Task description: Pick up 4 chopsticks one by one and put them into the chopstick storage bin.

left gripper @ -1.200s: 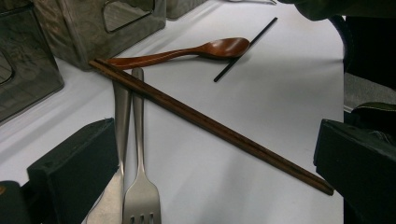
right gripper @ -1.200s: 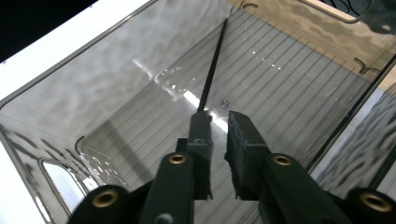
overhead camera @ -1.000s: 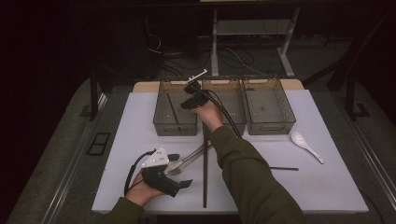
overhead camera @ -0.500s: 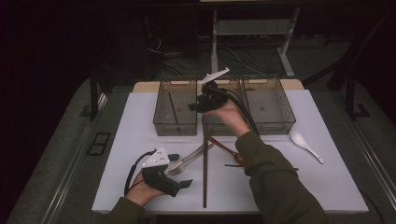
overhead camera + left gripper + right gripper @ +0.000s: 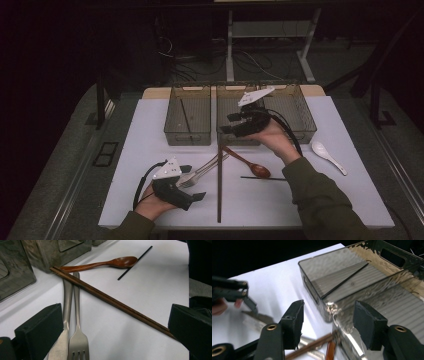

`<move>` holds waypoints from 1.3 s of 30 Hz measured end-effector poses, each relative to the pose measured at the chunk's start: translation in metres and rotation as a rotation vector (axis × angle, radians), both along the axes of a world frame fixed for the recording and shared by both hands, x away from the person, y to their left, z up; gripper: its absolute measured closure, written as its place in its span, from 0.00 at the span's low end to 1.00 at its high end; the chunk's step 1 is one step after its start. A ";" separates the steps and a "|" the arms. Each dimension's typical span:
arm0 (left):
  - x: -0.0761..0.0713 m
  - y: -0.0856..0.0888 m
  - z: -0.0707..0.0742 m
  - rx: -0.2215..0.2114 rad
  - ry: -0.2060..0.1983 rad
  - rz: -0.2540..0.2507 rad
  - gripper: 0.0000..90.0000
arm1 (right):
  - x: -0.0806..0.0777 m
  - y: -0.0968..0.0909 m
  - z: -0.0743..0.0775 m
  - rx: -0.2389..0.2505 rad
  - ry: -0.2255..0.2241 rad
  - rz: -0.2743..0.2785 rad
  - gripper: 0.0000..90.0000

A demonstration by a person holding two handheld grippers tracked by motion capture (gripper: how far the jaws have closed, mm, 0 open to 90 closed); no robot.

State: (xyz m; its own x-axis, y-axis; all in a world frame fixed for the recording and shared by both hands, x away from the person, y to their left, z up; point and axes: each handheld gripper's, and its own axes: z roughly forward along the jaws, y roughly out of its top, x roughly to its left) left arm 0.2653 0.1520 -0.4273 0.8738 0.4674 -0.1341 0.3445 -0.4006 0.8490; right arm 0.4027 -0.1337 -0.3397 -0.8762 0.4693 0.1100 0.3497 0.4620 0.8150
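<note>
My right gripper (image 5: 228, 123) hovers at the front edge of the middle clear bin (image 5: 235, 138). Its jaws have just been opening and stand open with nothing between them (image 5: 332, 325). A black chopstick (image 5: 344, 280) lies in the left bin (image 5: 187, 135). My left gripper (image 5: 194, 182) rests near the front left, open around the ends of a steel fork (image 5: 78, 340) and knife (image 5: 63, 322). A pair of brown chopsticks (image 5: 110, 300) crosses their handles. A wooden spoon (image 5: 250, 165) and another black chopstick (image 5: 262, 177) lie mid-table.
A third clear bin (image 5: 300, 131) stands at the back right. A white ceramic spoon (image 5: 327, 156) lies to the right on the white mat (image 5: 150, 125). The person's right forearm reaches across the mat's right half.
My right gripper has moved right and back toward the person, from over the left bin to the middle bin's front. Its jaws stand wider. The left gripper has stayed put.
</note>
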 end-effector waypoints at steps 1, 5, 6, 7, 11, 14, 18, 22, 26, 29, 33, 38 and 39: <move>0.000 0.000 0.000 0.000 0.000 0.001 0.00 | -0.003 -0.005 -0.001 0.004 0.001 0.002 0.45; 0.000 0.000 0.000 0.001 -0.002 0.003 0.00 | -0.015 -0.025 -0.005 0.030 -0.001 0.017 0.44; 0.000 0.000 0.000 0.001 -0.001 0.003 0.00 | -0.018 -0.030 -0.007 0.028 -0.005 0.015 0.43; 0.000 0.000 -0.001 0.001 -0.001 0.005 0.00 | -0.021 -0.035 -0.009 0.026 -0.002 0.017 0.43; 0.000 0.000 -0.001 0.002 0.002 0.008 0.00 | -0.034 -0.055 -0.016 0.034 -0.001 0.019 0.43; 0.001 0.000 -0.001 0.004 0.003 0.009 0.00 | -0.043 -0.069 -0.021 0.033 0.001 0.018 0.43; 0.001 0.000 -0.001 0.003 0.002 0.012 0.00 | -0.055 -0.087 -0.027 0.024 0.009 0.016 0.45; 0.001 0.001 -0.001 0.000 0.002 0.012 0.00 | -0.064 -0.104 -0.033 0.024 0.027 0.008 0.47; 0.001 0.001 -0.001 0.003 0.000 0.012 0.00 | -0.073 -0.120 -0.042 0.012 0.045 -0.014 0.49; 0.001 0.001 -0.001 0.007 0.002 0.012 0.00 | -0.079 -0.130 -0.047 0.009 0.060 -0.025 0.51; 0.001 0.001 -0.002 0.010 0.004 0.011 0.00 | -0.085 -0.139 -0.055 -0.009 0.074 -0.021 0.55; 0.001 0.001 -0.002 0.005 0.006 0.014 0.00 | -0.091 -0.148 -0.065 -0.045 0.088 -0.011 0.63; 0.001 0.001 -0.002 0.005 0.006 0.015 0.00 | -0.091 -0.150 -0.067 -0.054 0.095 -0.006 0.63</move>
